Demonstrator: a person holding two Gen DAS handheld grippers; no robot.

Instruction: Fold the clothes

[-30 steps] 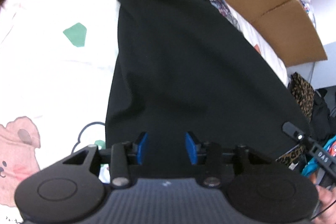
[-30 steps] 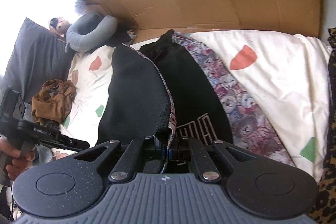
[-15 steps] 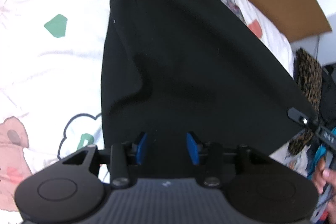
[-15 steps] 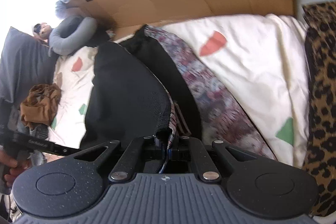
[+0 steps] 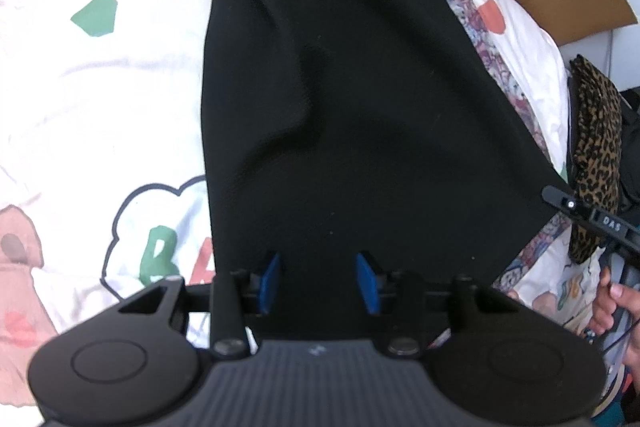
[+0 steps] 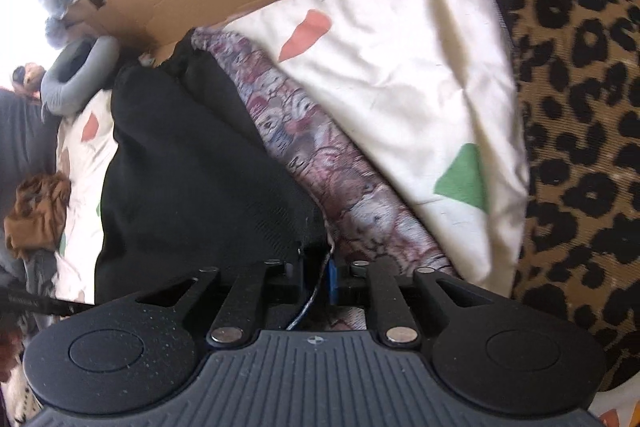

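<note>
Cloth, black [image 5: 352, 115], lies lengthwise on the bed sheet [image 5: 100, 99], running from near to far. Right gripper [image 6: 316, 267] is opening off its near right corner; left gripper [image 5: 318, 281] stands spread over the near edge.

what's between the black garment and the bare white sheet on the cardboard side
A strip of patterned floral fabric lies between the black garment and the white sheet, running along the garment's edge. The right wrist view shows it best.

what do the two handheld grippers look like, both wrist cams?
Left gripper: black ribbed body, two round discs, silver pivot bolts, blue fingers. Right gripper: same black build, speckled discs, blue pad, thin dark cable between the fingers. White "DAS" lettering shows on its side.
</note>
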